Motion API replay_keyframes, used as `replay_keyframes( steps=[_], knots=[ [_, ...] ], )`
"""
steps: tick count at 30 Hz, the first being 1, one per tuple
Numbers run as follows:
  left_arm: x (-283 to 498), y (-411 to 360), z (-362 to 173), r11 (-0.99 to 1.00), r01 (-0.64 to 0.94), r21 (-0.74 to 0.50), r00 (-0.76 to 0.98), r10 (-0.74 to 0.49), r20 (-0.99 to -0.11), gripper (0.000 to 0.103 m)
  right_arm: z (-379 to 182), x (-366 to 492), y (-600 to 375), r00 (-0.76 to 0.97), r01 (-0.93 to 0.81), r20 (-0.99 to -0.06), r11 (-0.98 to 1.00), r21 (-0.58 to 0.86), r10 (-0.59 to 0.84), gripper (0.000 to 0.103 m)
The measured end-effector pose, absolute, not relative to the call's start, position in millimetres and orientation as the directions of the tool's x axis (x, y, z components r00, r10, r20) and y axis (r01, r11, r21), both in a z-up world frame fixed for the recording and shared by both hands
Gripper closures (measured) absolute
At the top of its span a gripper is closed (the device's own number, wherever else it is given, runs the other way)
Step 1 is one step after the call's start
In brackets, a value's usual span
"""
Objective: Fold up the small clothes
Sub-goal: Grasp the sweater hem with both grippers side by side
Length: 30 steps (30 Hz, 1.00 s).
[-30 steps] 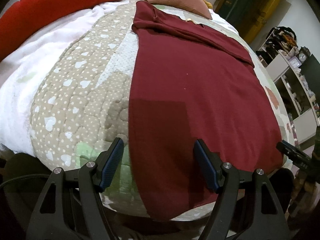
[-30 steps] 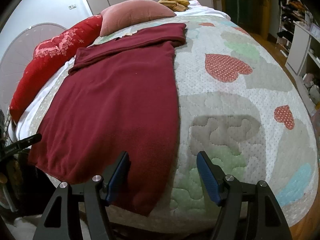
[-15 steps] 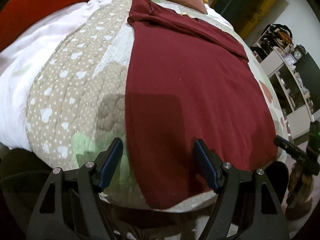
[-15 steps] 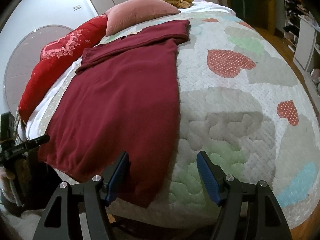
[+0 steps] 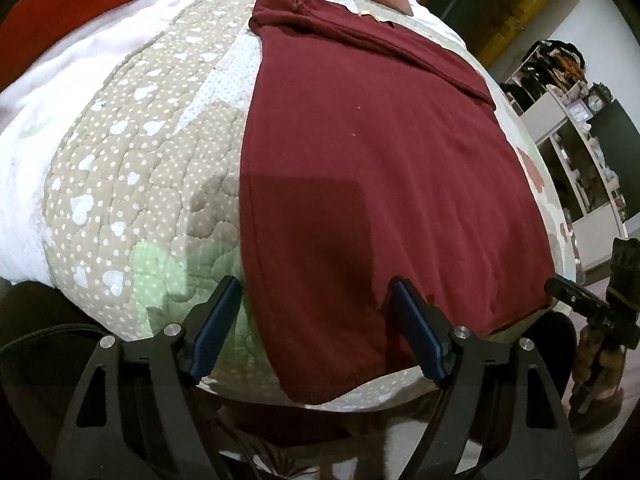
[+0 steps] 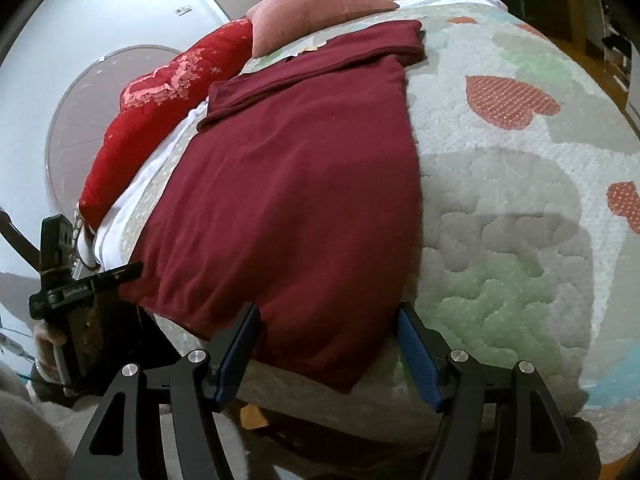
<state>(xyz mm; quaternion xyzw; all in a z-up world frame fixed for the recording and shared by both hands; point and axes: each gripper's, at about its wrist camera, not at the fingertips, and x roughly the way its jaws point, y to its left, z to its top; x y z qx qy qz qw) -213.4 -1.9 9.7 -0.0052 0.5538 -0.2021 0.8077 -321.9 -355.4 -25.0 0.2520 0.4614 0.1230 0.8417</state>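
A dark red garment (image 5: 380, 168) lies flat on the quilted bed, its far end folded over as a band; it also shows in the right wrist view (image 6: 296, 200). Its near hem hangs over the bed's front edge. My left gripper (image 5: 316, 316) is open, its fingers straddling the garment's near left corner just above the cloth. My right gripper (image 6: 328, 340) is open, its fingers straddling the near right corner. Neither gripper holds anything. The right gripper shows at the right edge of the left wrist view (image 5: 592, 312); the left gripper shows at the left of the right wrist view (image 6: 80, 284).
The quilt (image 6: 500, 200) has heart patches. A pink pillow (image 6: 320, 8) and a red cushion (image 6: 160, 96) lie at the head of the bed. White shelves (image 5: 576, 140) stand to the right of the bed. The floor lies below the bed's front edge.
Both grippers have moved down and closer to the garment's near hem, each now straddling a corner. Both stayed open. The garment has not moved.
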Motion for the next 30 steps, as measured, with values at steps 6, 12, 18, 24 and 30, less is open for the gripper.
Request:
replay_keyframes(
  steps=[6, 12, 18, 24, 30],
  knots=[
    [-212.9, -8.9, 7.6, 0.917, 0.343, -0.203, 0.304, -0.313, -0.9, 0.021, -26.0, -319.0, -356.7, 0.555, 0.024, -0.689, 0.82, 0.573, 0.465, 0.043],
    [-213.5, -9.1, 7.6, 0.92, 0.338, -0.2, 0.311, -0.31, -0.898, 0.024, -25.0, -318.5, -346.3, 0.57, 0.0, -0.691, 0.841, 0.541, 0.445, 0.042],
    [-216.1, -2.2, 11.1, 0.932, 0.313, -0.185, 0.328, -0.288, -0.9, 0.056, -27.5, -314.7, -343.9, 0.554, -0.018, -0.693, 0.839, 0.543, 0.461, 0.075],
    [-217.7, -7.6, 11.5, 0.931, 0.333, -0.15, 0.333, -0.265, -0.905, 0.056, -28.0, -307.8, -341.2, 0.542, -0.044, -0.7, 0.848, 0.528, 0.464, 0.075],
    [-219.0, -13.3, 11.7, 0.928, 0.353, -0.122, 0.34, -0.248, -0.907, 0.067, -26.0, -304.7, -335.6, 0.55, -0.079, -0.69, 0.852, 0.517, 0.47, 0.077]
  ],
)
